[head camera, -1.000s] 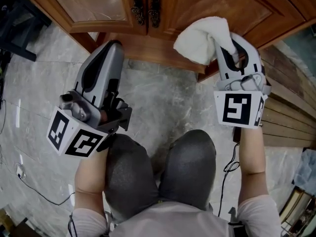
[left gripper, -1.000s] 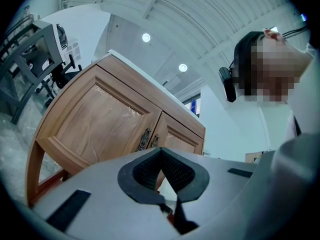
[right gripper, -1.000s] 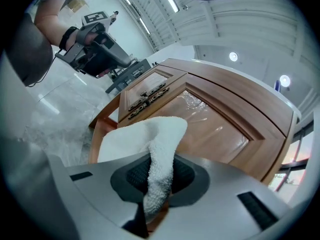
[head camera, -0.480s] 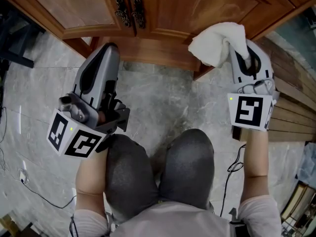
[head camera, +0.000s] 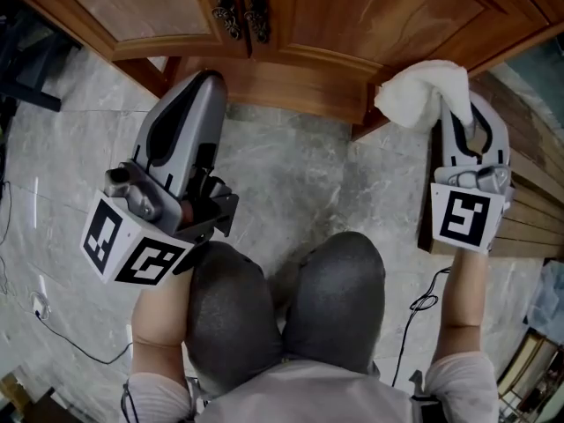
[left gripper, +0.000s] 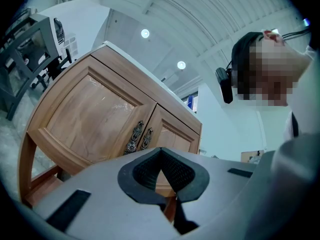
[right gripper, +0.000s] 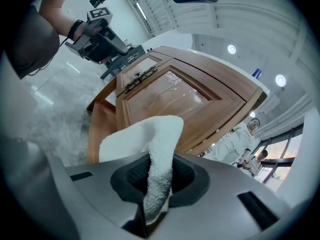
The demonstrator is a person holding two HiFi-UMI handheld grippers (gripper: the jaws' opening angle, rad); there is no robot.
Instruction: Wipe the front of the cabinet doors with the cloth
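A wooden cabinet with two panelled doors (head camera: 335, 11) and ornate dark metal handles (head camera: 238, 7) fills the top of the head view. My right gripper (head camera: 441, 104) is shut on a white terry cloth (head camera: 421, 93), held a little off the cabinet's lower right corner. In the right gripper view the cloth (right gripper: 150, 144) bunches out of the jaws toward the right door (right gripper: 175, 99). My left gripper (head camera: 204, 86) is shut and holds nothing, low in front of the cabinet's base rail. The left gripper view looks up at the doors (left gripper: 95, 119) and handles (left gripper: 140, 136).
Grey marble floor (head camera: 291, 174) lies below the cabinet, with my knees (head camera: 282, 307) at the bottom. Wooden slats (head camera: 529, 210) run along the right edge. Cables (head camera: 53, 324) trail on the floor. People stand far off (right gripper: 240, 139) in the right gripper view.
My right gripper with the cloth has shifted rightward and down, away from the right door toward the cabinet's corner. The left gripper has stayed about where it was.
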